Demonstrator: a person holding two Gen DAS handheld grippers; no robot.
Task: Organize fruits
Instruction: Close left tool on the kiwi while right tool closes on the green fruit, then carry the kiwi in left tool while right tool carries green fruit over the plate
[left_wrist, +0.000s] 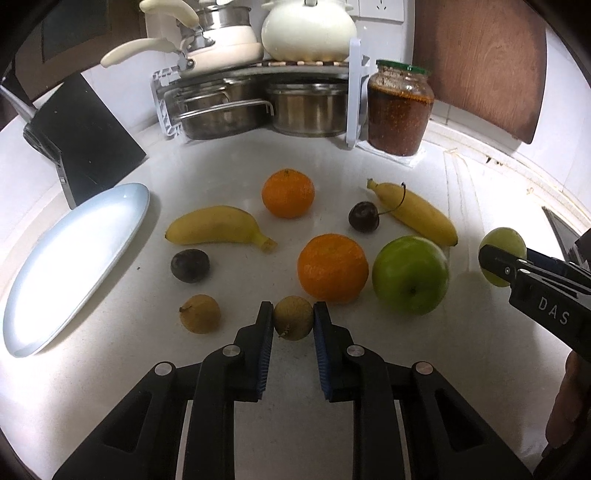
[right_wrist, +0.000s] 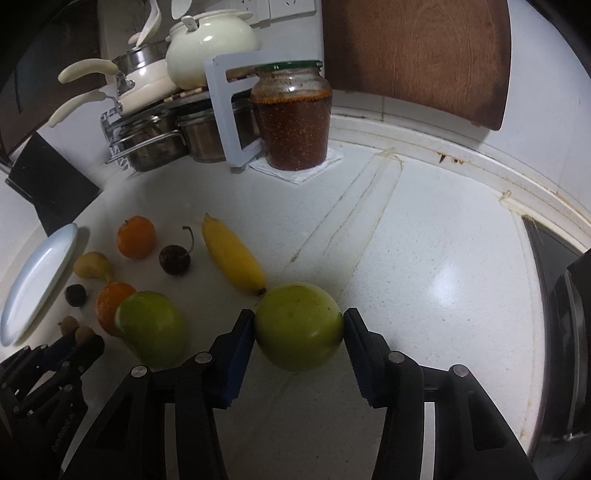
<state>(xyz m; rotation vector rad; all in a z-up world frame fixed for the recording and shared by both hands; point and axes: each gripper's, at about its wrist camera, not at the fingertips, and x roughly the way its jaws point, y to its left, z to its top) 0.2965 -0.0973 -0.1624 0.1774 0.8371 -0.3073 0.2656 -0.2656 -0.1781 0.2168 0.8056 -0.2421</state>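
My left gripper (left_wrist: 293, 317) is shut on a small brown longan (left_wrist: 293, 316) low over the white counter. A second longan (left_wrist: 200, 314) lies to its left. Ahead lie two oranges (left_wrist: 333, 267) (left_wrist: 288, 192), two bananas (left_wrist: 218, 229) (left_wrist: 413, 211), a green apple (left_wrist: 410, 274), a dark cherry (left_wrist: 363, 217) and a dark round fruit (left_wrist: 190, 265). My right gripper (right_wrist: 299, 326) is shut on a second green apple (right_wrist: 298, 325), which also shows at the right of the left wrist view (left_wrist: 503, 254). A pale blue plate (left_wrist: 74, 266) lies at the left.
At the back stands a white rack (left_wrist: 354, 92) with steel pots (left_wrist: 306, 109) under it and a white pot (left_wrist: 308, 31) on top. A jar of dark red sauce (left_wrist: 399, 109) stands right of it. A black knife block (left_wrist: 88, 136) is behind the plate.
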